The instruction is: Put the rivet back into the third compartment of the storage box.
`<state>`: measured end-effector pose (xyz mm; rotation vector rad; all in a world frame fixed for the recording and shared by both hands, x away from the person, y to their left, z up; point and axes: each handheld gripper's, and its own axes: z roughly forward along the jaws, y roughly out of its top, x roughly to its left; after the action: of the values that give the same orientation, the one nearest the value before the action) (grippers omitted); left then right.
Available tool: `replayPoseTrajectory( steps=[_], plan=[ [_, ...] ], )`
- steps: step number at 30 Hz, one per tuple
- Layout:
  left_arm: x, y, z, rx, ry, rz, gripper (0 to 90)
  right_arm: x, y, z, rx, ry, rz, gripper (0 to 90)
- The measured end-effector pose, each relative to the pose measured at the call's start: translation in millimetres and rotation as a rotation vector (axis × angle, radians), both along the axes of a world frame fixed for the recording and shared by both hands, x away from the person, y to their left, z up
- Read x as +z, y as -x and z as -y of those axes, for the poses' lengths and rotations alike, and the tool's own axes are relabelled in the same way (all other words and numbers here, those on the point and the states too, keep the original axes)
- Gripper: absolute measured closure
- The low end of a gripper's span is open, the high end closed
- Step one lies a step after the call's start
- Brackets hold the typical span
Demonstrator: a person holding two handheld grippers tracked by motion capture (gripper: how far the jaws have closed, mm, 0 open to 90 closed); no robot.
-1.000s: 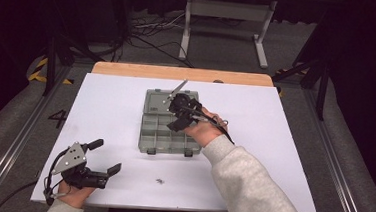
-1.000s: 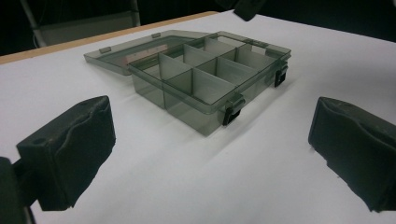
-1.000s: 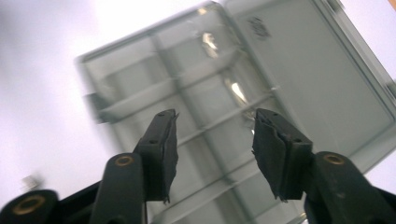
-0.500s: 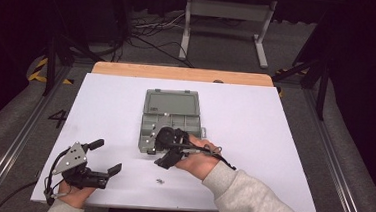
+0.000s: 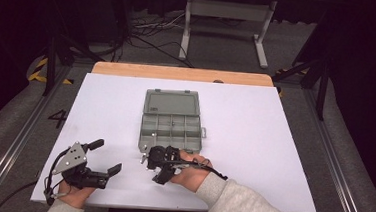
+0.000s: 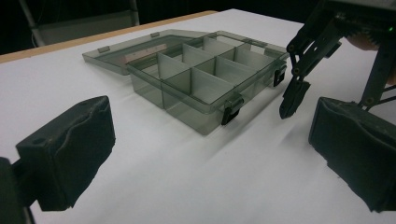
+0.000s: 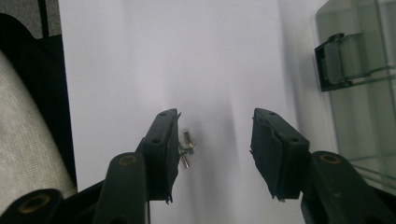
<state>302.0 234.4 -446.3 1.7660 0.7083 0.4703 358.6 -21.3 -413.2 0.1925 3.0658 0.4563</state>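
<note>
A grey see-through compartment box (image 5: 171,120) lies open in the middle of the white table (image 5: 273,142), lid flat behind it. My right gripper (image 5: 152,168) is low over the table just in front of the box's near left corner. In the right gripper view its jaws (image 7: 215,135) stand apart and have just been closing. A few small metal screws (image 7: 186,148) lie between them, right beside the left pad. My left gripper (image 5: 106,156) rests open at the near left, with nothing between its pads (image 6: 70,149). The box (image 6: 205,70) and a right gripper fingertip (image 6: 293,99) are in front of it.
The box's latches (image 6: 231,109) face the near side. A wooden strip (image 5: 178,74) runs along the table's far edge, with a metal stand (image 5: 227,18) and cables on the floor behind. The person's grey sleeve (image 5: 249,210) crosses the near right.
My right gripper has come back from over the box's far compartments to the near side and sunk towards the table in front of the box. The left gripper has not moved.
</note>
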Motion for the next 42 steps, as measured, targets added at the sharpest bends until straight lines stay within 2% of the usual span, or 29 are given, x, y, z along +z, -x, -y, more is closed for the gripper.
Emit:
replayPoseTrajectory(
  steps=[3,12,16,18,24,32,36,37,38,42],
  plan=[
    [0.0,-0.1,-0.1,0.000,0.000,0.000,1.2,-3.9,-0.4,-0.8,0.008,0.010,-0.006,54.7],
    [0.0,-0.1,-0.1,0.000,0.000,-0.001,1.2,-13.4,3.2,-5.0,0.033,0.038,-0.004,72.2],
    [-0.2,-0.2,-0.1,0.000,-0.001,-0.002,1.2,-13.3,5.0,-5.3,0.035,0.039,-0.010,83.0],
    [-0.1,-0.1,0.1,0.000,-0.002,-0.002,1.2,-13.2,5.3,-5.8,0.038,0.041,-0.012,85.7],
    [-0.1,-0.2,0.0,0.000,-0.004,-0.004,1.2,-12.2,5.2,-5.7,0.033,0.024,-0.018,86.5],
    [-0.2,-0.2,0.4,-0.001,-0.004,-0.003,1.3,1.2,4.5,-1.3,0.020,-0.031,-0.018,86.6],
    [-0.4,-0.5,0.4,0.001,-0.008,-0.005,1.3,16.9,4.0,2.6,0.017,-0.075,-0.006,86.7],
    [-0.4,-0.5,0.4,0.001,-0.008,-0.005,1.3,16.9,4.0,2.6,0.017,-0.075,-0.006,86.7],
    [-0.6,-0.4,0.8,0.001,-0.004,-0.008,1.3,27.1,2.6,5.3,0.014,-0.106,-0.005,86.8],
    [-0.4,-0.5,0.9,-0.002,-0.009,-0.007,1.4,36.9,-0.1,8.0,0.004,-0.129,0.000,86.8]
  ],
)
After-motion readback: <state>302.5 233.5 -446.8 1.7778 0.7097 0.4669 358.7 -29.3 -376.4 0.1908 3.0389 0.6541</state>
